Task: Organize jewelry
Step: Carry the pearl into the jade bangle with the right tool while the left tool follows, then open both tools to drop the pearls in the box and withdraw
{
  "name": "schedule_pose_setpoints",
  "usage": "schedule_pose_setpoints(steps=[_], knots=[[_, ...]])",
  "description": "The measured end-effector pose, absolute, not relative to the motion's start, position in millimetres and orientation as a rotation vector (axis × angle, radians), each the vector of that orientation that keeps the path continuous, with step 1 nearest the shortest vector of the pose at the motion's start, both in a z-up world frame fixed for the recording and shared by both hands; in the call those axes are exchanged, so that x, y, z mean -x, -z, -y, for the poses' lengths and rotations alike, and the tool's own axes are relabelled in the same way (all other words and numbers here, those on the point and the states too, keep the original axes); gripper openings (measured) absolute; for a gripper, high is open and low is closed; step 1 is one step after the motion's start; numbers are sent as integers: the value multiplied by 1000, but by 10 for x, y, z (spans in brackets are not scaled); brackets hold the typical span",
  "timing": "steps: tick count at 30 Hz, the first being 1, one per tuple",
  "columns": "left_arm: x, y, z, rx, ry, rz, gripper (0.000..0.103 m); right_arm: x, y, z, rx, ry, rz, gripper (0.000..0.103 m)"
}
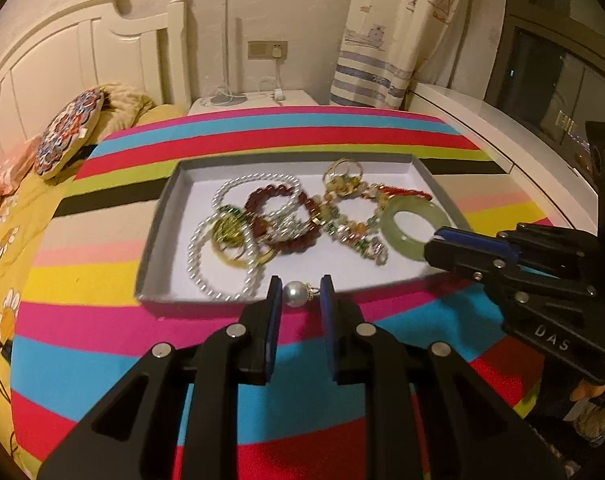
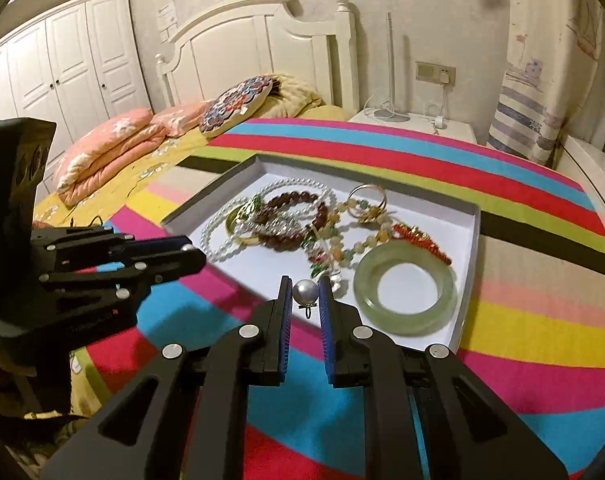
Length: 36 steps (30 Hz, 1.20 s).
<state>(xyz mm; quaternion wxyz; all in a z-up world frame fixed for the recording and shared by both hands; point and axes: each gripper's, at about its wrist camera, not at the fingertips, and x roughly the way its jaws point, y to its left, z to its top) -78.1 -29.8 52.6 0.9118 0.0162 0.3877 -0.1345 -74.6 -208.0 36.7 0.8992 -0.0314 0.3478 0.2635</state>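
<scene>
A shallow white tray (image 1: pixel 158 224) (image 2: pixel 472 240) lies on the striped bedspread and holds a tangle of jewelry: white pearl strands (image 1: pixel 200 264) (image 2: pixel 218 250), a dark red bead bracelet (image 1: pixel 298 216) (image 2: pixel 290 216), gold rings (image 1: pixel 342 170) (image 2: pixel 368 198), mixed bead strands and a green jade bangle (image 1: pixel 412 226) (image 2: pixel 406 300). A pearl pendant (image 1: pixel 295 294) sits between my left gripper's (image 1: pixel 300 294) fingers, which stand slightly apart from it. My right gripper (image 2: pixel 305 294) has a pearl pendant (image 2: pixel 305 292) between its pads, touching both. The right gripper also shows in the left wrist view (image 1: pixel 438 246), the left gripper in the right wrist view (image 2: pixel 194 254).
The tray sits on a bed with a rainbow-striped cover (image 1: pixel 342 360) (image 2: pixel 522 320). Pillows (image 2: pixel 114 148) and a patterned cushion (image 1: pixel 68 136) lie by the white headboard (image 2: pixel 262 44). A white nightstand (image 1: pixel 254 102) and a curtain (image 1: pixel 390 32) stand behind.
</scene>
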Motion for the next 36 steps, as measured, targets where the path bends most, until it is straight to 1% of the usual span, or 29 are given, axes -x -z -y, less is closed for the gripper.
schedule_pose_setpoints(steps=[4,12,19,24,25,27,29,31,33,35,36], knots=[[618,-566,474,-22,342,-798,19,676,-370,2220,63,-499,-712,14],[194,-613,923,32,492,-813,19,427,-223,2388,95,-420,-754,14],[-188,-507,1169,36,537,-870,19,228,-71,2406,115,-411,-803,14],[-253,-437,1258,4,545,-881,19,168,-38,2444,88,-425,-813,14],[-257,-425,1255,0,541,-882,20,162,-34,2446,85,-429,-813,15],[-257,-413,1227,-4,527,-880,34,155,-29,2459,82,-436,-814,16],[-213,-455,1126,-14,479,-844,66,164,-46,2483,73,-437,-815,17],[-140,-536,1008,-33,434,-791,76,202,-82,2516,61,-431,-806,23],[-58,-632,880,-59,385,-748,85,239,-139,2570,43,-420,-787,37],[40,-731,750,-87,319,-693,101,290,-230,2663,15,-384,-752,46],[122,-788,673,-107,273,-650,101,316,-277,2713,-4,-368,-734,52]])
